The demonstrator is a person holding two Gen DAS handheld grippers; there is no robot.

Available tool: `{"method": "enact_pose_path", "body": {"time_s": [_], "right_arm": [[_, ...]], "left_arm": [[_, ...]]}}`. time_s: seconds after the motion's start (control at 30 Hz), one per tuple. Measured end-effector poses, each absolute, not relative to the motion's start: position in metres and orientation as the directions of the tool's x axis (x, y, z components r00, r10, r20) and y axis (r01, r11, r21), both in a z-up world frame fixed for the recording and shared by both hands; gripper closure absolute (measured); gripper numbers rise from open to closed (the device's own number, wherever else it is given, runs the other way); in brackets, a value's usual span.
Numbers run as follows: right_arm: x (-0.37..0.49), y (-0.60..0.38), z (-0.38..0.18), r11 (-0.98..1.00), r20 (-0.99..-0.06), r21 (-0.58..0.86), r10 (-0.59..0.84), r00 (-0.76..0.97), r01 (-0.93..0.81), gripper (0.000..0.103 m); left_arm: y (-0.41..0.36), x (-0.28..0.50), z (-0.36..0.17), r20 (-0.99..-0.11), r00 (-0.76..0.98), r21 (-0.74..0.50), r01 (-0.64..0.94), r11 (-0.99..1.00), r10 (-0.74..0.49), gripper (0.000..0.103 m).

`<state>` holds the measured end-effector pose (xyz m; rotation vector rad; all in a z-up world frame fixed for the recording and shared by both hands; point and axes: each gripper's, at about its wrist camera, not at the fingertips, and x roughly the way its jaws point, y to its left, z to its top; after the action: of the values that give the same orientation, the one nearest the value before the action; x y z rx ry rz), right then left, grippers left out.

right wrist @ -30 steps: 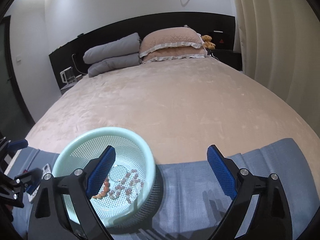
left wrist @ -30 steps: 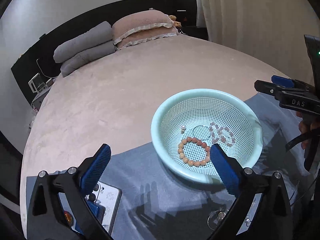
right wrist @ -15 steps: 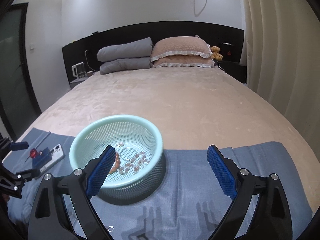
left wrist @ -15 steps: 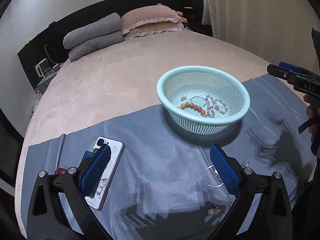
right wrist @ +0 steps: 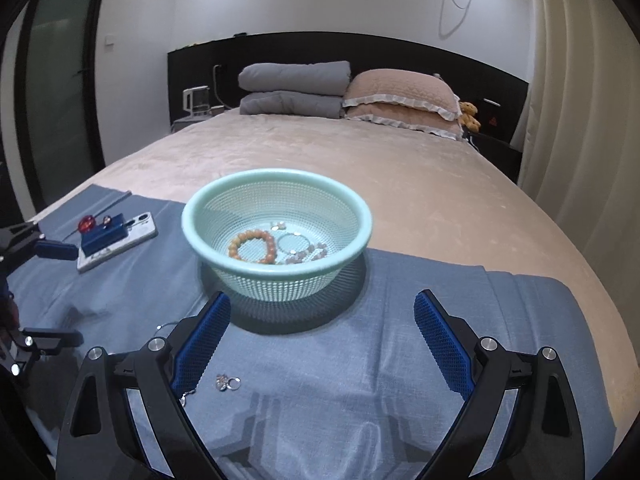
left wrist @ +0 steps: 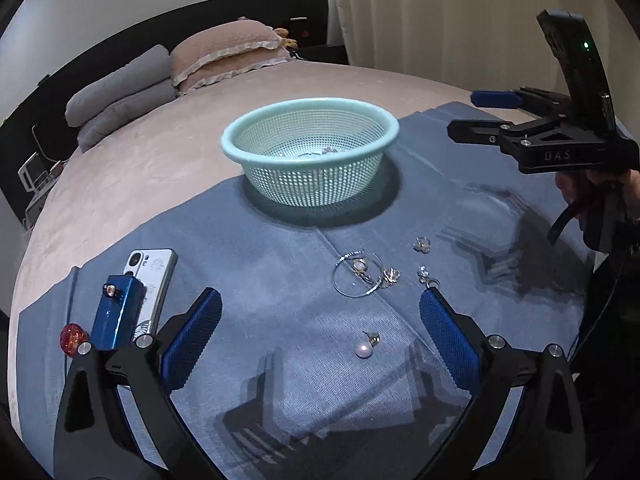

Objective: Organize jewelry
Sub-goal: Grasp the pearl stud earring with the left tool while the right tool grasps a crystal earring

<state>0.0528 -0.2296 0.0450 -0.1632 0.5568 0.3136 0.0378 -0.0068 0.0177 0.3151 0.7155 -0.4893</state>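
A mint mesh basket (left wrist: 362, 122) (right wrist: 276, 272) stands on a blue cloth (left wrist: 280, 264) (right wrist: 400, 344) on the bed. It holds an orange bead bracelet (right wrist: 253, 246), a thin ring and a pale bead bracelet (right wrist: 308, 254). Loose on the cloth lie a silver hoop (left wrist: 357, 279), small earrings (left wrist: 422, 244) and a pearl earring (left wrist: 366, 347). My left gripper (left wrist: 320, 336) is open and empty above the pearl earring. My right gripper (right wrist: 322, 342) is open and empty in front of the basket; it shows in the left wrist view (left wrist: 486, 116).
A white phone (left wrist: 150, 276) (right wrist: 120, 240) with a blue box (left wrist: 116, 316) on it and a red bead (left wrist: 73, 338) lie at the cloth's left. Grey bedding (right wrist: 294, 88) and a pink pillow (right wrist: 400, 100) are at the headboard. Curtains hang on the right.
Both grippers have pulled back and lowered away from the basket. More cloth and the loose earrings and hoop have come into view. Both stay open.
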Motion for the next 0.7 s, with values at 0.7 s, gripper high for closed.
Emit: {"method": "enact_pose_path", "body": {"time_s": [0.7], "right_arm": [[0.058, -0.194, -0.031, 0.822, -0.74, -0.075, 0.334, 0.584, -0.565, 0.05]], "left_arm": [[-0.02, 0.039, -0.04, -0.791, 0.507, 0.085, 0.647, 0.758, -0.343, 0.034]]}}
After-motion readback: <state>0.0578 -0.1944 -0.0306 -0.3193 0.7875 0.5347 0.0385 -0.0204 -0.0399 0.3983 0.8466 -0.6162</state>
